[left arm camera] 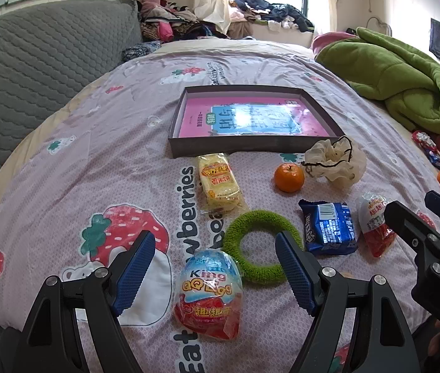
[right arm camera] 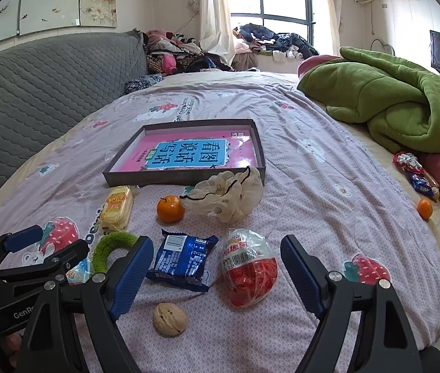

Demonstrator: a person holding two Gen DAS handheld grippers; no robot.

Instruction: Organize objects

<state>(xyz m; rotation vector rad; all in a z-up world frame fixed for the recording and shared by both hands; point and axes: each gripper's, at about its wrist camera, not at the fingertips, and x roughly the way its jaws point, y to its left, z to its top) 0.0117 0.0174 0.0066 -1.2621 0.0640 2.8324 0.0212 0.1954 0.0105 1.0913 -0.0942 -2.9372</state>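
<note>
Left wrist view shows the left gripper spread wide and holding nothing, tilted down over the bed. Between its fingers lies the blue-topped egg toy, nearer the left finger than the right one. Just beyond it, partly behind the right finger, sits the green ring. A closing grip here could pinch the crinkly wrapper rather than the egg's body, so it might slip out on lifting. The right finger could also snag the ring and drag it along.

In the right wrist view the right gripper is equally wide and empty. The red egg toy lies between its fingers, right of centre, with the blue snack packet at the left finger and the walnut nearer, low in the gap. Closing could catch both packet and egg, and the round walnut may roll on the soft quilt if nudged.

Farther off lie the yellow cracker pack, an orange and a cream scrunchie. The shallow tray, likely the goal, lies beyond them with a pink book inside. The two grippers work close together and could collide.
</note>
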